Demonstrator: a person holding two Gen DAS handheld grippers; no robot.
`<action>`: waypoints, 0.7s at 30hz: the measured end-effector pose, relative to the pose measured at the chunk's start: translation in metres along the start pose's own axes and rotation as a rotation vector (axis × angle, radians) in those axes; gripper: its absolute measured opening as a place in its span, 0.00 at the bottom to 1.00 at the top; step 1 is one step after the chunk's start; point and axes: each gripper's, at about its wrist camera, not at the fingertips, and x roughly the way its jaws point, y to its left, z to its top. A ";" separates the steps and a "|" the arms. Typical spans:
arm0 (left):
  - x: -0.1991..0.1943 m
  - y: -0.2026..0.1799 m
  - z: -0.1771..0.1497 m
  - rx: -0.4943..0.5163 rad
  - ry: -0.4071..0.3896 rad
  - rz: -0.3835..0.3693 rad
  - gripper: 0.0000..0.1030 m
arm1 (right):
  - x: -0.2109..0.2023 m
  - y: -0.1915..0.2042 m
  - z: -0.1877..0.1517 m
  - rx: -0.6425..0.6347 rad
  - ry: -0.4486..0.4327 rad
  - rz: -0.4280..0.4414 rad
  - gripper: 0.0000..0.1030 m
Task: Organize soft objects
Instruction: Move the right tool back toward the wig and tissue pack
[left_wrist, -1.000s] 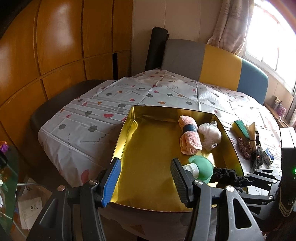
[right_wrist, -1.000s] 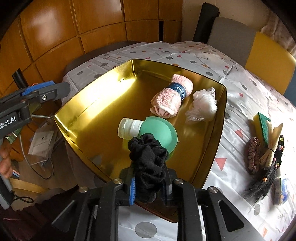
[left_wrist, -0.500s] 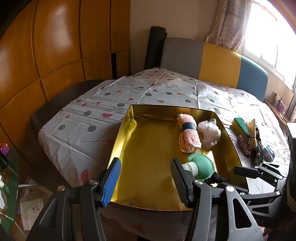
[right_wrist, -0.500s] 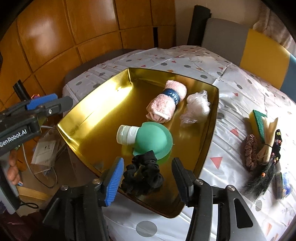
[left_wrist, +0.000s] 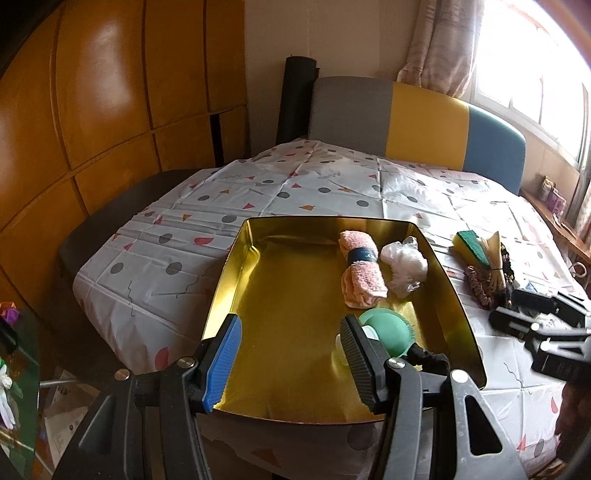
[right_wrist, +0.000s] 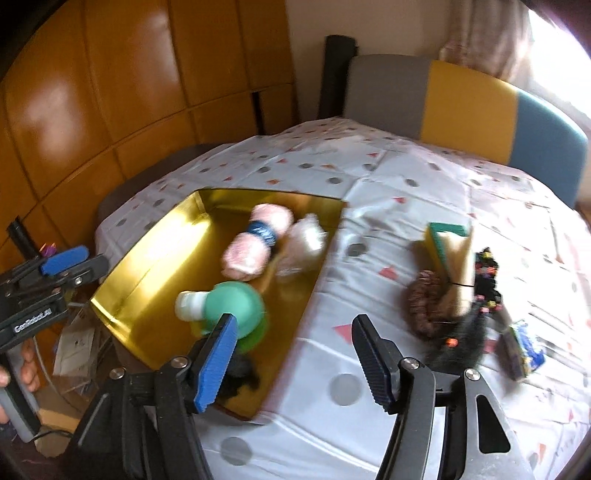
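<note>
Two tools stand empty: the left tool (left_wrist: 291, 363) hangs with jaws apart over the tray's (left_wrist: 225, 295) near rim, the right tool (right_wrist: 295, 360) has jaws opening above bare worktop (right_wrist: 388, 192) beside the tray's right edge. Behind its blue finger, the black scrunchie (right_wrist: 240, 376) lies in the tray's near corner.

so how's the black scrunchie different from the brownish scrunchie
The black scrunchie lies inside the gold tray, in its near corner beside the green cap; the brownish scrunchie lies outside it on the tablecloth, in the pile by the sponge. The black one is plain and dark; the brownish one looks patterned. Both are soft fabric rings, and neither is held by a gripper.
</note>
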 end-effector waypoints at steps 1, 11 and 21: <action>0.000 -0.002 0.001 0.005 -0.001 -0.001 0.55 | -0.002 -0.006 0.000 0.008 -0.005 -0.014 0.63; -0.004 -0.030 0.007 0.079 -0.009 -0.025 0.55 | -0.025 -0.068 -0.004 0.080 -0.049 -0.127 0.67; -0.004 -0.069 0.013 0.173 -0.010 -0.059 0.55 | -0.044 -0.149 -0.017 0.192 -0.095 -0.304 0.72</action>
